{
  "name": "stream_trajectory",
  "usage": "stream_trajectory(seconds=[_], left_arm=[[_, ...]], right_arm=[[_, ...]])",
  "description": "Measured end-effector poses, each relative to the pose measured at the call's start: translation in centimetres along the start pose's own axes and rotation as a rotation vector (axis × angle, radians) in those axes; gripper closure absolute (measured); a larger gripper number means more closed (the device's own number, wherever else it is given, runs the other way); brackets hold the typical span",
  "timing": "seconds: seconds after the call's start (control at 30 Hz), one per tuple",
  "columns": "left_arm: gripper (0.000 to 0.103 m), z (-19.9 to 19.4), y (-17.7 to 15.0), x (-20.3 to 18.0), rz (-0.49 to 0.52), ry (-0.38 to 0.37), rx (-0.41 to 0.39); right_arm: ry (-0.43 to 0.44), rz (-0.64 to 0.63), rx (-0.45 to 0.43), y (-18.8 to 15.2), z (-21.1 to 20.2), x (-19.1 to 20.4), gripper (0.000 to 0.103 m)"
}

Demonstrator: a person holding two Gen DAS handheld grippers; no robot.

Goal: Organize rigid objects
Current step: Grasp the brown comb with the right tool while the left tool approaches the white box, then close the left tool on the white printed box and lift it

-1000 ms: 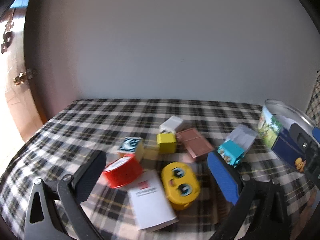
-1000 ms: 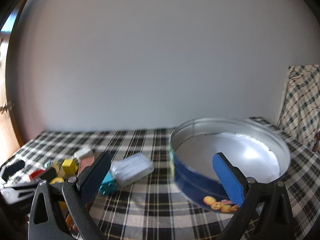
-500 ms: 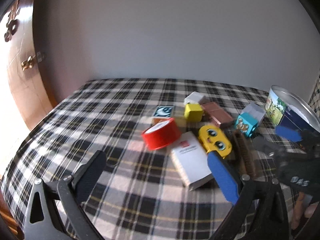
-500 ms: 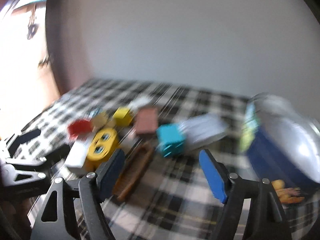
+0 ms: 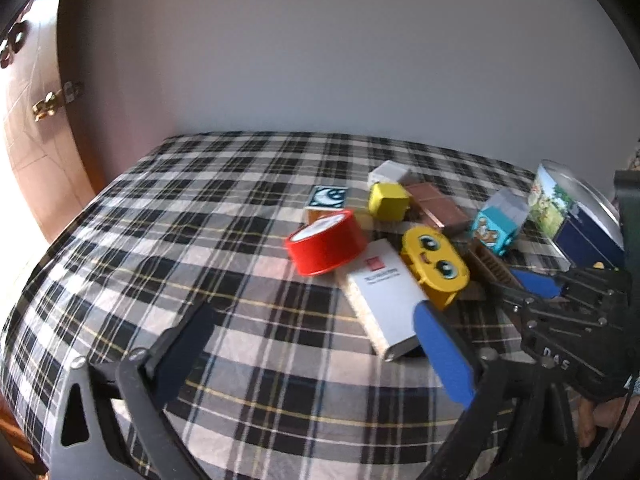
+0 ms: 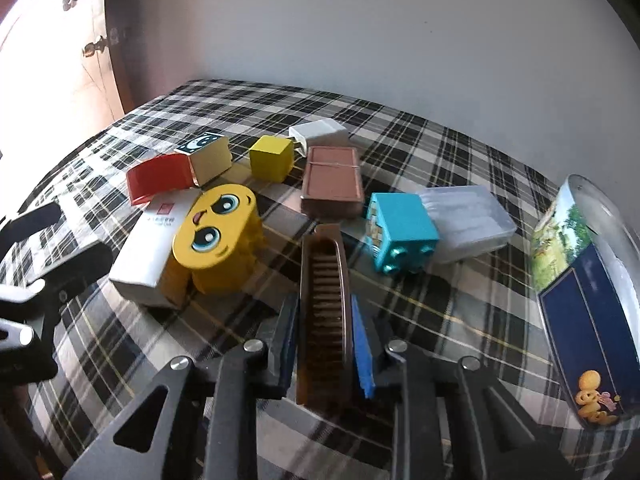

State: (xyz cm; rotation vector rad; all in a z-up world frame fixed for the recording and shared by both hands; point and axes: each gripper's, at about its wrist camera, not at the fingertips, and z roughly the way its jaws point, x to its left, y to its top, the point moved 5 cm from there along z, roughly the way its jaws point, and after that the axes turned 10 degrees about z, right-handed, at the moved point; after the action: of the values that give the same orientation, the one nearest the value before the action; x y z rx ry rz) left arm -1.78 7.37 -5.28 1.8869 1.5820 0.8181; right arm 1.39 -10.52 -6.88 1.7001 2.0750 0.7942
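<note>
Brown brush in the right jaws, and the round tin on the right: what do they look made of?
Brown brush: likely hard plastic, glossy translucent amber-brown shell with rows of stiff bristles inside; could be lacquered wood. The right gripper is shut on it.
Round tin: looks like thin sheet metal, with a bright silvery rim and inside and a glossy printed blue wall bearing pictures.
</note>
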Motion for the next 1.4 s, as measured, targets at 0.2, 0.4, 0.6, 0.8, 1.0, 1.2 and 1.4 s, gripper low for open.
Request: stream_trajectory(seconds=[0.2, 0.4, 0.6, 0.8, 1.0, 1.2, 1.4], left_arm=[[0.013, 1.8, -0.3, -0.8, -0.063, -0.073, 0.062], [0.012, 2.9, 0.7, -2.8, -0.002, -0.032, 0.09], [0.013, 5.0, 0.1, 0.2, -0.057, 0.021, 0.193], [0.007, 4.8, -0.6, 1.9, -0.068, 0.023, 0.209], [0.0, 5.3, -0.7, 1.9, -0.077, 0.023, 0.221], [0.001, 5.6, -0.6, 2.1, -0.067, 0.01, 0.218], [0.063, 3.8, -0.5, 0.5, -0.004, -0.036, 0.157]], right_arm=[[0.125, 0.055, -0.118, 0.4, -3.1, -2.4, 0.076], [0.128, 0.079, -0.171, 0.8, -3.9, -3.5, 0.076], [0.132, 0.107, -0.179, 0.6, -4.2, -4.0, 0.075], [0.122, 0.084, -0.206, 0.6, -4.7, -3.7, 0.076], [0.122, 0.085, -0.224, 0.7, -4.9, -3.6, 0.076], [0.119, 0.107, -0.225, 0.7, -4.9, -4.0, 0.076], [0.098, 0.106, -0.253, 0.8, -5.3, -4.3, 0.076]])
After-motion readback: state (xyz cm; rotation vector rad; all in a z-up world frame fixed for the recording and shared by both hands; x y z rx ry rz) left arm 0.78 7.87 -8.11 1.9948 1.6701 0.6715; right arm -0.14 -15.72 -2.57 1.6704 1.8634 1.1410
